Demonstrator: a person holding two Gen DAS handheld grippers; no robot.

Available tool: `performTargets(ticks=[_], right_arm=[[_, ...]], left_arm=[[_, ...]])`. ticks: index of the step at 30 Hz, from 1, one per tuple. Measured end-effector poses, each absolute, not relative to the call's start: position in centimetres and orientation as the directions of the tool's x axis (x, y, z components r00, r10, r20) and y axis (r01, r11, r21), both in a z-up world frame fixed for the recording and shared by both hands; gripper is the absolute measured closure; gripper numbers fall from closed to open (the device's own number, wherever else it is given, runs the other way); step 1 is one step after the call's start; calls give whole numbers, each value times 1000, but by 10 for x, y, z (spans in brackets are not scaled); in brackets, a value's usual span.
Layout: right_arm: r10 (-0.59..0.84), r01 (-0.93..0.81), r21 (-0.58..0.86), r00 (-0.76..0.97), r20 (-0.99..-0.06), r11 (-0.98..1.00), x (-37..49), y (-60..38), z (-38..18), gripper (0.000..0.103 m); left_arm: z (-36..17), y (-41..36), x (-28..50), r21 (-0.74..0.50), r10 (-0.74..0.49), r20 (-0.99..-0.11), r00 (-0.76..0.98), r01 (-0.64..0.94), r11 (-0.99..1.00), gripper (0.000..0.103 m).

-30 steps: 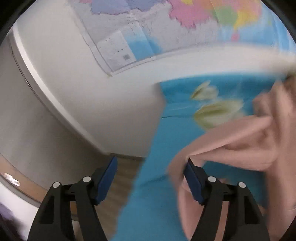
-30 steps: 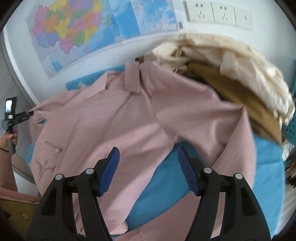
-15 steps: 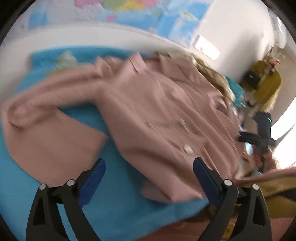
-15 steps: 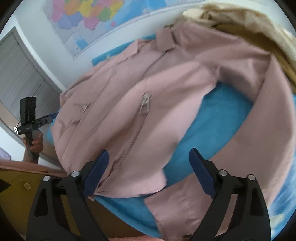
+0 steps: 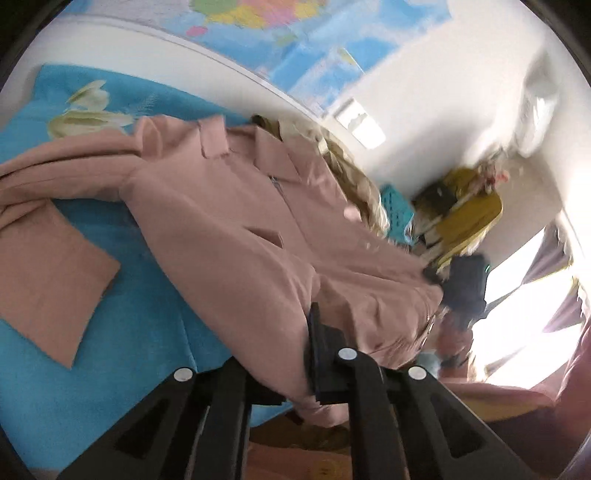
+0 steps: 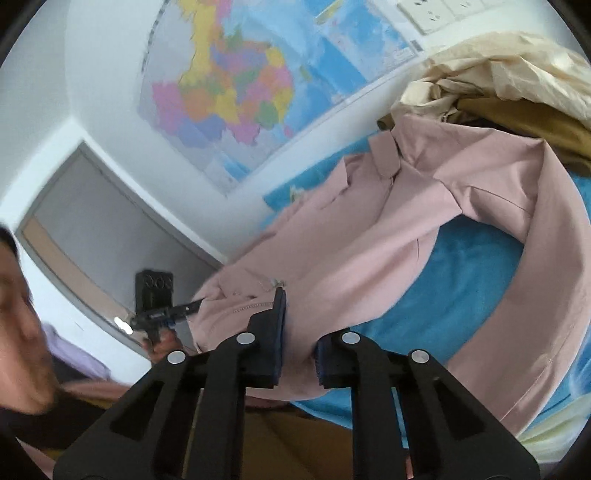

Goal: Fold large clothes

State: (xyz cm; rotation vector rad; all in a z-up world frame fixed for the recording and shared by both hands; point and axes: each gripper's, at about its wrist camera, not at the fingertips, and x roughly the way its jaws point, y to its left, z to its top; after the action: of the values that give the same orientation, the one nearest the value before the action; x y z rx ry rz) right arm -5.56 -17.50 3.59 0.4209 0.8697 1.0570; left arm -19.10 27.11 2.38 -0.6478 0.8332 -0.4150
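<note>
A large pink zip jacket (image 5: 229,221) lies spread, front up, on a blue cover (image 5: 147,314), with one sleeve folded out at the left. My left gripper (image 5: 295,365) is at the jacket's near hem, jaws closing, with cloth draped over one finger and pinched between the pads. In the right wrist view the same jacket (image 6: 369,240) runs away toward its collar. My right gripper (image 6: 299,350) is closing on the near hem corner, and pink cloth fills the narrow gap. The other gripper (image 6: 173,314), held by a hand, meets the hem's far corner.
A pile of cream and tan clothes (image 6: 517,74) lies beyond the collar against the wall. A coloured wall map (image 6: 240,85) and sockets (image 6: 432,11) are above. A teal basket (image 5: 397,210) and yellow fabric (image 5: 472,214) sit past the bed. A person's head is at the left edge.
Both grippers swung to the jacket's near hem and their jaws went from wide apart to nearly together on the cloth. The left view turned from the wall to face along the jacket.
</note>
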Motion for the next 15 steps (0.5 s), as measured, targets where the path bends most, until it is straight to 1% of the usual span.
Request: performTargets(ticks=[1, 2, 3, 4, 5, 6, 7, 8, 9, 10, 11, 12, 13, 14, 15], right_arm=[[855, -578, 641, 234, -464, 506, -53, -170, 34, 78], [792, -562, 582, 252, -556, 588, -48, -159, 24, 71], [750, -536, 557, 253, -612, 635, -41, -157, 13, 66], [713, -509, 540, 237, -660, 670, -35, -152, 0, 65], [658, -484, 510, 202, -725, 711, -29, -143, -20, 67], [612, -473, 471, 202, -765, 745, -27, -140, -32, 66], [573, -473, 431, 206, -794, 768, -26, -138, -40, 63], [574, -475, 434, 199, -794, 765, -25, -138, -43, 61], [591, -469, 457, 190, -784, 756, -25, -142, -44, 60], [598, -466, 464, 191, -778, 753, -26, -145, -41, 59], [601, -475, 461, 197, -774, 750, -26, -147, -34, 58], [588, -494, 433, 214, -780, 754, -27, -147, -26, 56], [584, -512, 416, 223, -780, 752, -28, -147, -18, 54], [592, -538, 407, 227, -774, 738, -29, -145, -5, 48], [586, -549, 390, 238, -775, 739, -25, -141, 0, 44]], left_arm=[[21, 272, -186, -657, -553, -576, 601, 62, 751, 89], [11, 272, -179, -627, -517, -628, 582, 15, 779, 86], [0, 278, -175, -612, -493, -672, 553, -40, 790, 76], [-16, 280, -168, -578, -455, -735, 502, -114, 808, 70], [-33, 283, -164, -527, -409, -797, 444, -183, 830, 70], [-51, 286, -162, -522, -409, -817, 407, -219, 824, 69], [-61, 289, -163, -546, -436, -808, 395, -229, 806, 69], [-61, 294, -167, -560, -439, -795, 418, -228, 796, 67], [-55, 297, -171, -533, -401, -803, 441, -231, 814, 64], [-42, 298, -176, -484, -340, -810, 478, -218, 847, 63], [-26, 298, -181, -445, -296, -799, 523, -184, 876, 61], [-14, 296, -185, -423, -277, -787, 551, -155, 893, 57], [2, 295, -189, -393, -257, -768, 587, -115, 912, 48], [22, 294, -192, -344, -213, -737, 641, -85, 935, 42], [32, 292, -193, -316, -186, -719, 669, -77, 946, 34]])
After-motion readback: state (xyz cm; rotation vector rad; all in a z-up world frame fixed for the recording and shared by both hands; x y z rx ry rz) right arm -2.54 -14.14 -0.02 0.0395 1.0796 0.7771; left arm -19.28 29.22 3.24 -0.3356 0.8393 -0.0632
